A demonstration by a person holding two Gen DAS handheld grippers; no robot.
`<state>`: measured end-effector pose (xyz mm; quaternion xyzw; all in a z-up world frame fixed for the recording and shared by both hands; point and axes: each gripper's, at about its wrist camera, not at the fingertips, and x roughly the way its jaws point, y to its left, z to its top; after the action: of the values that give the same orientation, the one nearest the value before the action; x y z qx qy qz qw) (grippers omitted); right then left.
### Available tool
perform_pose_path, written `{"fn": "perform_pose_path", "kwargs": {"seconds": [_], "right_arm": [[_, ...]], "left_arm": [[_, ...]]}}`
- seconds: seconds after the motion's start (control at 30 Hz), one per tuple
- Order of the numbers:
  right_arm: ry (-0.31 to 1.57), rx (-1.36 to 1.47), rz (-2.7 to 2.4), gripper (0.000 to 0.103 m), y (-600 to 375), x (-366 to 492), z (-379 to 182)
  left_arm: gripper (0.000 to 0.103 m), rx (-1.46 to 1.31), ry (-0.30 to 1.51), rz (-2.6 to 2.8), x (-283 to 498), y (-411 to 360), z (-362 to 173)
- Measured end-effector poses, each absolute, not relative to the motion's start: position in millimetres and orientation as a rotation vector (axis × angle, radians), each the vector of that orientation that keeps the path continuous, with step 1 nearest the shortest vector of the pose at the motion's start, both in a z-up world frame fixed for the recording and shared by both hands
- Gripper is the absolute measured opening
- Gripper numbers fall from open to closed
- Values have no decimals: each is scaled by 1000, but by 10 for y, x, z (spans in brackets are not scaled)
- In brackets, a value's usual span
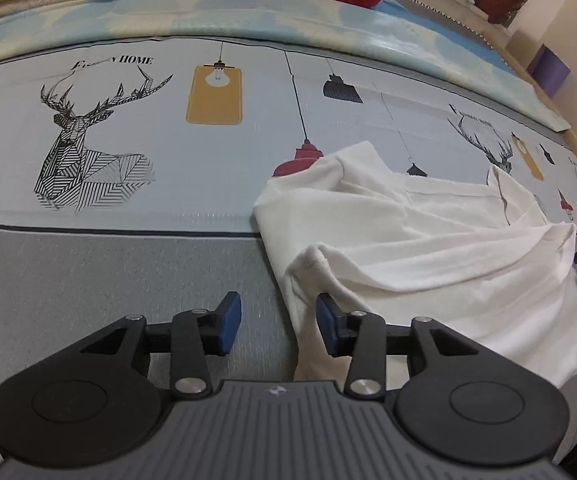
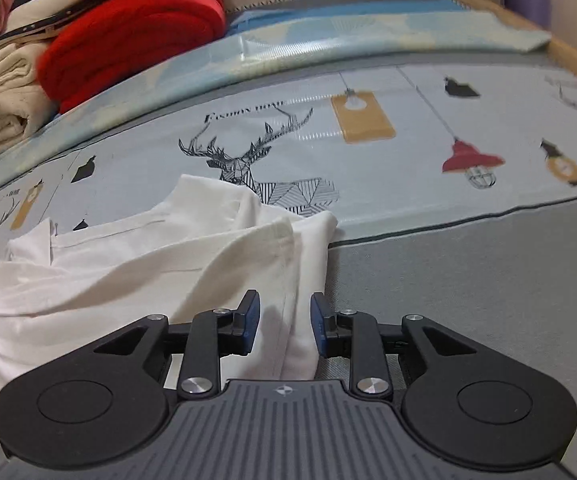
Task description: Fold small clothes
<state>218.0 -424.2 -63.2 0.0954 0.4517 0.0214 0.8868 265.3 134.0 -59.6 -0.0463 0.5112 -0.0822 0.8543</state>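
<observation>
Garment [image 1: 428,240] edge between open right gripper [image 2: 284,326] jaws

**Two matching black-and-grey grippers with blue pads**

The left gripper [image 1: 279,326] is built from matte black linkage arms, joined by round silver pivot screws. Blue rectangular pads [image 1: 230,322] are fitted to its fingertips. Two large black discs with recessed circles are set at either side of a grey ribbed housing, on which a small emblem is printed. The same construction and colours are seen on the right gripper [image 2: 285,324].
</observation>
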Motion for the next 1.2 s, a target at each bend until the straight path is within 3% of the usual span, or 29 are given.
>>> {"fn": "perform_pose_path", "kwargs": {"seconds": [0.37, 0.4, 0.43, 0.5, 0.57, 0.6, 0.67, 0.9, 1.2], "right_arm": [[921, 165, 49, 30, -4106, 2429, -787], [920, 160, 49, 30, -4101, 2437, -795], [915, 154, 50, 31, -4093, 2443, -799], [900, 133, 47, 31, -4067, 2445, -797], [879, 118, 36, 22, -4055, 2462, -784], [870, 116, 36, 10, -4054, 2474, -777], [851, 115, 41, 6, -4044, 2500, -749], [603, 230, -49, 4, -4137, 2539, -290], [650, 158, -118, 6, -4066, 2903, -452]], "left_arm": [[44, -36, 985, -231, 2867, 1089, -659], [40, -36, 987, -232, 2881, 1080, -673], [29, -34, 990, -234, 2901, 1070, -687], [20, -32, 994, -244, 2932, 1058, -708], [13, -25, 991, -252, 2960, 1063, -719], [10, -22, 988, -258, 2974, 1068, -718], [8, -23, 950, -259, 2995, 1100, -668], [6, -120, 757, -137, 3106, 1296, -364], [11, -20, 807, -16, 3412, 1113, -532]]}}
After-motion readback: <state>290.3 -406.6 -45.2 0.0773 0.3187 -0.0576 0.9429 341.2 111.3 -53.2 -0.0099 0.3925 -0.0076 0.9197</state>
